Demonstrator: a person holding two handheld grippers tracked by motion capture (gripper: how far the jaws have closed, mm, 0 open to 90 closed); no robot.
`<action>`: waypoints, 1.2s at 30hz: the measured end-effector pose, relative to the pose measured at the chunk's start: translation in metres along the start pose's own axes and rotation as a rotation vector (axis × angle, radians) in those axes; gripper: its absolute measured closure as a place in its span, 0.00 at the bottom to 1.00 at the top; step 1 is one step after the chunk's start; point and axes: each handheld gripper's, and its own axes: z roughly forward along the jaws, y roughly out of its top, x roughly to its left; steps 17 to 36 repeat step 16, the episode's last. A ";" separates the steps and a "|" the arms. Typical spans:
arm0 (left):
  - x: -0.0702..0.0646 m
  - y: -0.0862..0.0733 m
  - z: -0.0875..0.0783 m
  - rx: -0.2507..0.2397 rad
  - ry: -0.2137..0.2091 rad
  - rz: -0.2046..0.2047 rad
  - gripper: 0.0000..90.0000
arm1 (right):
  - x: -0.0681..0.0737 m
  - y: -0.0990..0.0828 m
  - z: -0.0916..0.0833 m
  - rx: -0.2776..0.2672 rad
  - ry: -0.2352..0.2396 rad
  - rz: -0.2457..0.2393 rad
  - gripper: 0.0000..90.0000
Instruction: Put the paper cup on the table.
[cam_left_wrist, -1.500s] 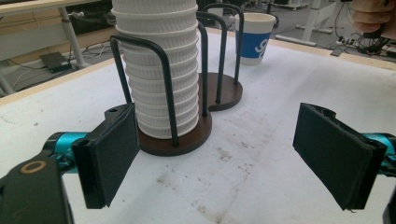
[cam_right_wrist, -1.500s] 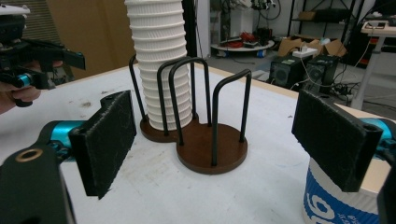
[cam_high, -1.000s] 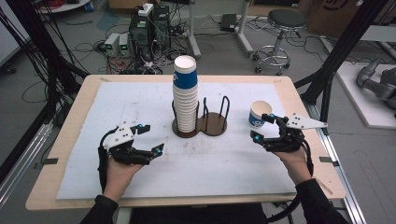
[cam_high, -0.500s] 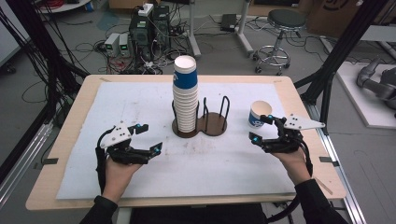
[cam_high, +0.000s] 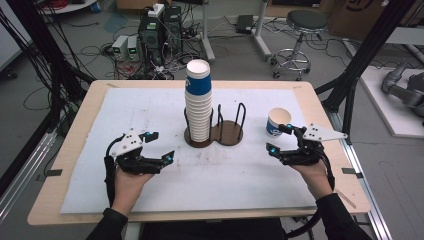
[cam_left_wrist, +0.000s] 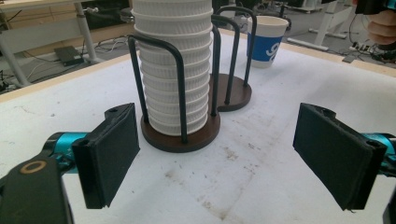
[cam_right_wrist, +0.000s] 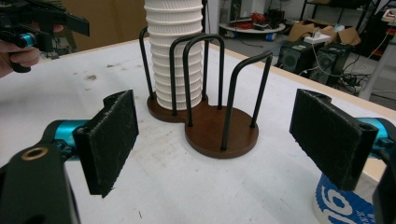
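Note:
A tall stack of paper cups (cam_high: 198, 100), blue one on top, stands in the left ring of a brown two-ring wire holder (cam_high: 230, 134); the right ring is empty. A single blue-and-white cup (cam_high: 278, 122) stands upright to the holder's right. My left gripper (cam_high: 161, 146) rests open on the mat, left of the holder, facing the stack (cam_left_wrist: 175, 70). My right gripper (cam_high: 278, 138) is open just in front of the single cup (cam_right_wrist: 341, 203), which sits beside its right jaw. Its jaws have just been closing slightly, with nothing between them.
A white mat (cam_high: 150, 110) covers the wooden table (cam_high: 75, 150). Black frame posts (cam_high: 357, 65) rise at the right. Computers (cam_high: 155, 30) and a stool (cam_high: 302, 22) are on the floor beyond the far edge.

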 end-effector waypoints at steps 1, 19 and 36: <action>0.000 0.000 0.000 0.002 0.005 0.001 0.16 | 0.000 0.000 0.000 0.003 0.003 0.001 0.17; 0.004 -0.004 -0.005 0.012 0.025 -0.026 0.16 | -0.002 0.000 0.005 0.001 0.000 -0.005 0.17; 0.004 -0.004 -0.005 0.012 0.025 -0.026 0.16 | -0.002 0.000 0.005 0.001 0.000 -0.005 0.17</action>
